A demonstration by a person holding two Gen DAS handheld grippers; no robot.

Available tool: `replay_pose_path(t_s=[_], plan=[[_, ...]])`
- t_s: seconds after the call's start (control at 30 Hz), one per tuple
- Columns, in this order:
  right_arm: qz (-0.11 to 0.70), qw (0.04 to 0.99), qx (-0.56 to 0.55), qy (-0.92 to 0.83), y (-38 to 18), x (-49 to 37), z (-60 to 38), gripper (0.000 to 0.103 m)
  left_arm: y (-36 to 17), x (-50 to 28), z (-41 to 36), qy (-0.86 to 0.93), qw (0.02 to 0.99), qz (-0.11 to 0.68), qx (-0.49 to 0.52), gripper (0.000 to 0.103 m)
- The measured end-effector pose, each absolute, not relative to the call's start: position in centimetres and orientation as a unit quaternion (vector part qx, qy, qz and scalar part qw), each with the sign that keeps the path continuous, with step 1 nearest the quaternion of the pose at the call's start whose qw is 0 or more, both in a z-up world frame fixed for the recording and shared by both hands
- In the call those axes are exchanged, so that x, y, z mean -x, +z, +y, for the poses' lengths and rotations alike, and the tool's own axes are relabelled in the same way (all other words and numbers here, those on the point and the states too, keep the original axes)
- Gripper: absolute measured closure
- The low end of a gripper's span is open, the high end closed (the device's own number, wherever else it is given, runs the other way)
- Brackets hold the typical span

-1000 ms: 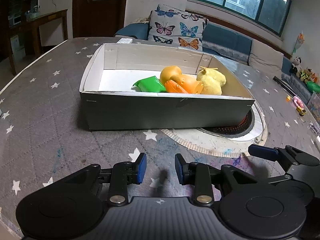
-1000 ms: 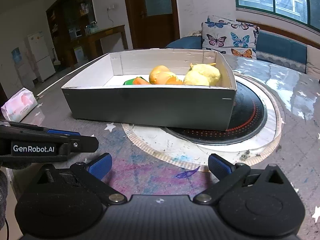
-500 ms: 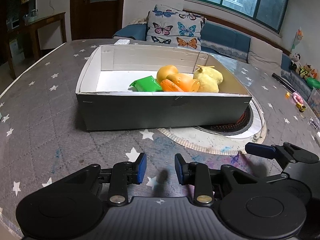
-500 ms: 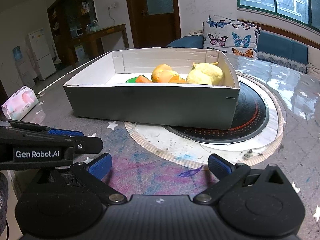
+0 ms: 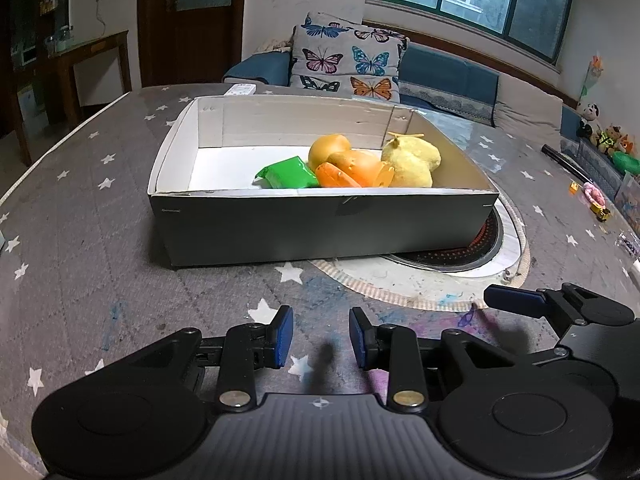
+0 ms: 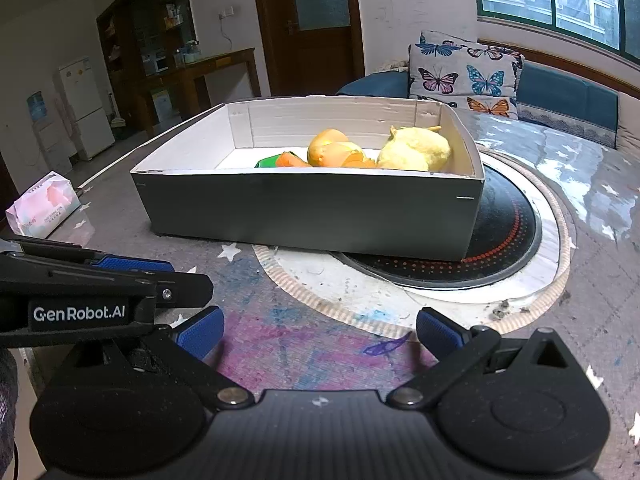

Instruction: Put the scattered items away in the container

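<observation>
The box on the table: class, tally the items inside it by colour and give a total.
Green: 1, a packet
Orange: 3, a round fruit, a cone-shaped piece and a slice, overlapping
Yellow: 1, a lumpy toy
Total: 5

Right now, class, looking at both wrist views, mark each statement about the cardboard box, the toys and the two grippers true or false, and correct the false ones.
1. The grey-sided cardboard box holds a green packet. True.
2. The fuzzy yellow plush toy lies on the tablecloth outside the box. False: it sits inside, at the right end.
3. The right gripper grips an orange toy. False: its jaws stand wide apart, with nothing between them.
4. The box partly overlaps the round black hob. True.
5. The left gripper holds nothing. True.
</observation>
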State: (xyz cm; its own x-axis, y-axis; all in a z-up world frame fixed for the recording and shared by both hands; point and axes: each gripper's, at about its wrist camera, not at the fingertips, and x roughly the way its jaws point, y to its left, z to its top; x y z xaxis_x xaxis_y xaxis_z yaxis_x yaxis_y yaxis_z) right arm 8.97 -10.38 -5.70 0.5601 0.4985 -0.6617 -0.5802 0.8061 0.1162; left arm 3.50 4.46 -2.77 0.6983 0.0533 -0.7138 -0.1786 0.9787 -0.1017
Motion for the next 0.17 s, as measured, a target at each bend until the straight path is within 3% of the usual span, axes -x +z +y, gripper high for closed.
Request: replay_pose_path(t_s=[0.17], plan=[[0.353, 0.882, 0.057, 0.307, -5.54, -8.97, -10.27, 0.000, -2.57, -3.48, 4.45, 0.062, 0.920, 0.379, 0.082, 0.071]])
